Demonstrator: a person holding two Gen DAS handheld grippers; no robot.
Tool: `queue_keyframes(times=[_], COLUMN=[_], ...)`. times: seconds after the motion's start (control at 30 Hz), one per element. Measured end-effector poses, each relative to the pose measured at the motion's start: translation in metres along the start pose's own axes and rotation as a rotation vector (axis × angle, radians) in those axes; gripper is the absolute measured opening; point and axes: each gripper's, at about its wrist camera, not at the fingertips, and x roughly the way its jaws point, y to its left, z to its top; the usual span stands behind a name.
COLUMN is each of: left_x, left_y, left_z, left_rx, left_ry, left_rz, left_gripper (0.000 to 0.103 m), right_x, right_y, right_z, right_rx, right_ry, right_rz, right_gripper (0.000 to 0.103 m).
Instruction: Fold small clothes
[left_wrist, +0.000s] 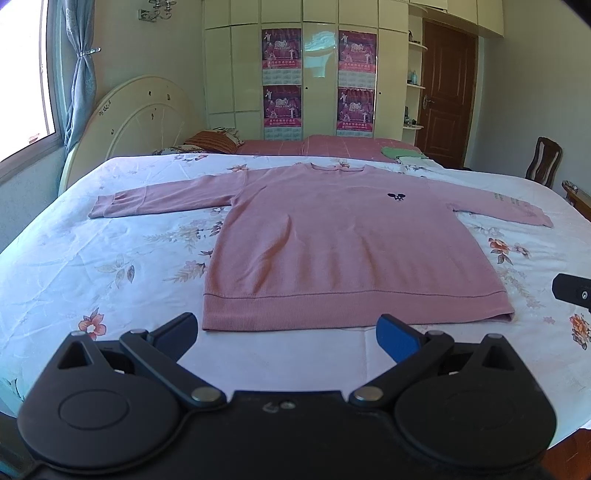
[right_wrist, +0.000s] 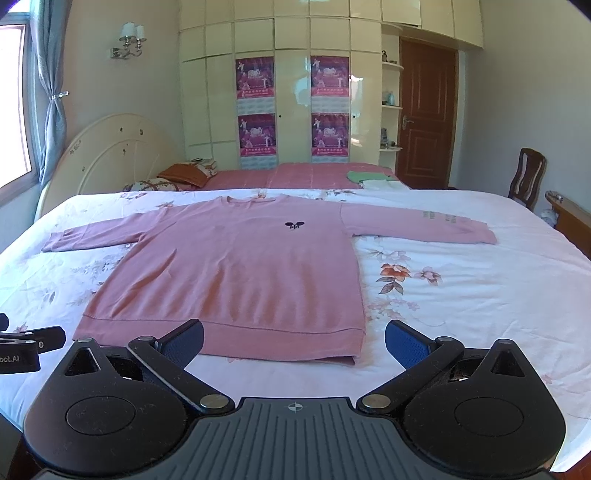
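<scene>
Left wrist view: my left gripper (left_wrist: 288, 334) sits just short of the near hem of the pink sweater (left_wrist: 332, 240), fingers (left_wrist: 397, 338) spread wide, nothing between them. Sweater lies flat, front up, on the floral bedsheet (left_wrist: 92, 258) — neck toward the far side, both sleeves stretched out left and right. Small dark emblem (left_wrist: 397, 196) on the chest. Hem band is ribbed and straight; its near right corner turns up slightly.

Right wrist view: my right gripper (right_wrist: 294, 341) is likewise released, fingers (right_wrist: 406, 343) apart and empty, hovering over the sheet at the hem's near right corner. Left finger overlaps the hem edge in view; whether it touches the cloth I cannot tell. Part of my left gripper shows at the left edge.

Far side — pink-checked bedding (right_wrist: 295, 173) with a green folded cloth (right_wrist: 364, 176) on it, wardrobe (right_wrist: 280, 92) carrying four posters, brown door (right_wrist: 424, 110).
</scene>
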Motion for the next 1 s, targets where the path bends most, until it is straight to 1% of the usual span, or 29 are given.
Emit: queue_keyframes(times=[0.23,0.37,0.5,0.6,0.67,0.77,0.8,0.87,0.9,0.97,1.0], left_x=[0.003,0.010,0.018,0.026,0.034,0.046,0.050,0.057,0.061,0.068,0.075], left_y=[0.001,-0.005,-0.016,-0.023,-0.025,-0.029,-0.030,-0.033,-0.035,-0.042,-0.046], left_z=[0.000,0.001,0.003,0.006,0.009,0.016,0.020,0.028,0.031,0.034,0.037], left_rx=[0.006,0.047,0.077,0.093,0.095,0.094,0.088,0.084,0.080,0.095,0.116], left_ry=[0.001,0.002,-0.004,0.001,0.018,0.026,0.017,-0.008,-0.027,-0.110,-0.117], left_rz=[-0.001,0.010,0.000,-0.040,-0.050,-0.082,-0.079,-0.074,-0.055,-0.035,-0.021], left_gripper=[0.103,0.103,0.103,0.103,0.103,0.103,0.103,0.103,0.103,0.103,0.103], right_x=[0.004,0.005,0.008,0.011,0.016,0.026,0.030,0.039,0.043,0.054,0.059], right_y=[0.000,-0.001,-0.007,-0.015,-0.021,-0.038,-0.043,-0.053,-0.056,-0.065,-0.071], right_z=[0.001,0.000,0.001,0.003,0.006,0.012,0.015,0.021,0.024,0.030,0.032], right_rx=[-0.007,-0.008,0.002,0.018,0.028,0.106,0.129,0.136,0.131,0.122,0.126], right_ry=[0.005,0.008,0.008,0.005,0.001,0.020,0.021,0.027,0.029,0.028,0.029], right_rz=[0.003,-0.001,-0.019,-0.043,-0.060,-0.037,-0.044,-0.070,-0.082,-0.099,-0.104], right_gripper=[0.103,0.103,0.103,0.103,0.103,0.103,0.103,0.103,0.103,0.103,0.103])
